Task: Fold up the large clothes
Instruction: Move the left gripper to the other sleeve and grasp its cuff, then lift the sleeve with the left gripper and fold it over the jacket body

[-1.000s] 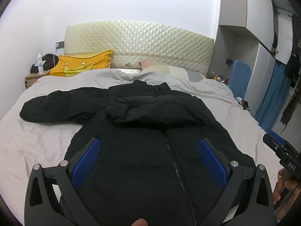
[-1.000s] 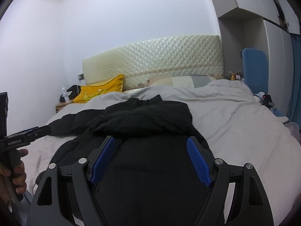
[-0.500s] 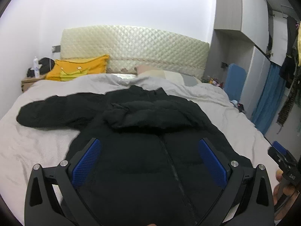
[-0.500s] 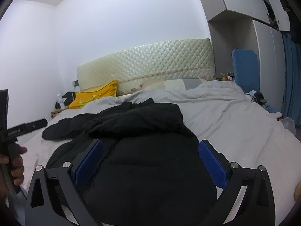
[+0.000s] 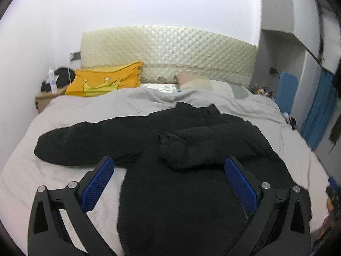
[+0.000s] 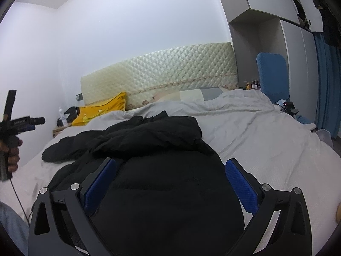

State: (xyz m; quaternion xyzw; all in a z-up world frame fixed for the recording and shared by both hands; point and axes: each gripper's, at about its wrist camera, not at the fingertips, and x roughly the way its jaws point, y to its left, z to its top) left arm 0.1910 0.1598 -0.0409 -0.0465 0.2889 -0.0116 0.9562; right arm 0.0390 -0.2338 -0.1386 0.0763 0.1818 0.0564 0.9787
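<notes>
**Puffer jacket spread on the bed, both tongs released**

Blue, finely stippled pads line the matte black fingers of the left gripper point(image 5: 169, 170), which hangs with its jaws spread wide and nothing between them, above the lower body of the black jacket point(image 5: 181, 192). The right gripper point(image 6: 170, 171) shows the same build, round metal pivot pins on angular black arms, and is likewise released, empty, over the jacket's hem end.

The jacket is a thick, padded garment of dull black fabric, lying flat and lengthwise on the bed point(image 5: 25, 170) with its collar toward the headboard. One sleeve is folded across the chest in a soft, bulky roll; the other sleeve stretches out to the left as a long rounded tube on the sheet. The sheet is pale grey with a fine waffle texture, loosely wrinkled.

Farther off, a yellow pillow point(image 5: 104, 82) with a crown print leans at the bed's head, against a cream headboard point(image 5: 170, 51) quilted in shiny diamonds.
</notes>
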